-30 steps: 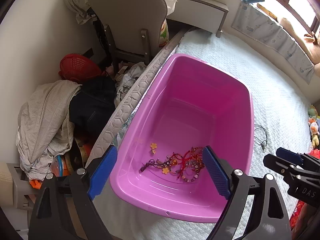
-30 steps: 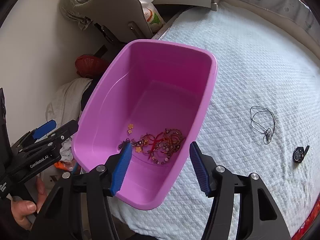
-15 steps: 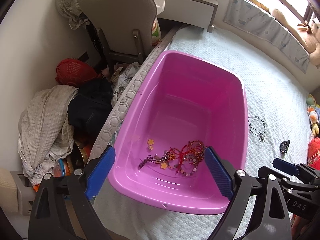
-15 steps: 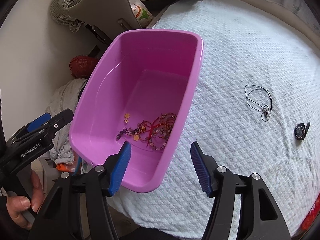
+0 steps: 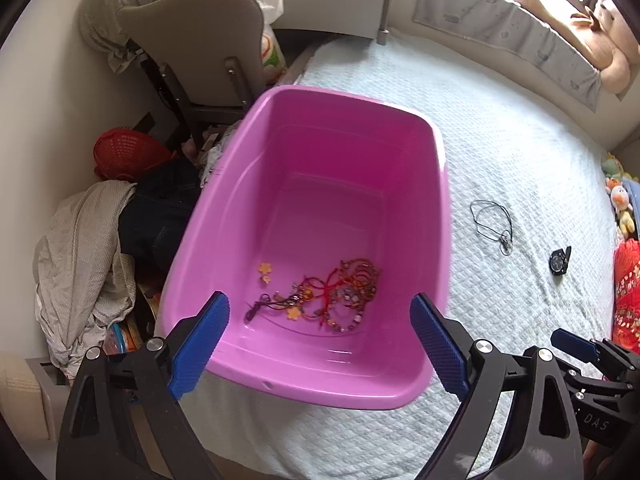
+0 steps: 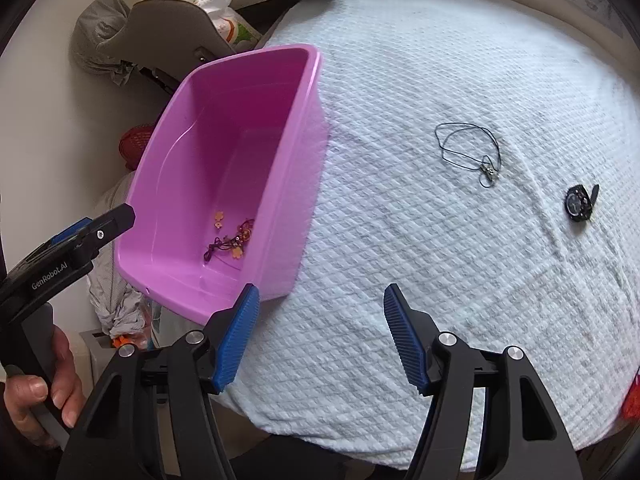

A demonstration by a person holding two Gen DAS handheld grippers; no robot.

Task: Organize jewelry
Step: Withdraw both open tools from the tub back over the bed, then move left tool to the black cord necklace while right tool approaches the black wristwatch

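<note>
Most of the jewelry is already in the pink tub [image 5: 436, 208]: a tangle of red cords, beaded bracelets [image 5: 344, 292] and small orange flower pieces [image 5: 265, 270] lies on its floor, toward the near end. The tub sits on the bed [image 6: 440, 280], at the edge next to the gap with the laundry and the chair.

Two pieces are left outside, as far as the pictures show. A black cord necklace [image 6: 468, 152] with a small pendant lies loose on the bedspread, well apart from the tub. A black watch [image 6: 578, 203] lies beyond it, farther from the tub again. So I judge the task well along, with these two still to be carried over.

The right hand-held gripper [image 6: 320, 332] points steeply down at bare bedspread just beside the tub's near corner. Its jaws stand apart and have just been opening, with nothing between them. The necklace lies ahead and off to the side, not yet lined up between the pads; it looks the likelier next pick, though that is only my reading.

The left hand-held gripper [image 5: 320, 344] hangs over the near end of the tub, also tipped steeply down, with its jaws wide and empty and the jewelry heap showing between them. A hand [image 6: 36, 392] grips its handle at the edge of the right view.
</note>
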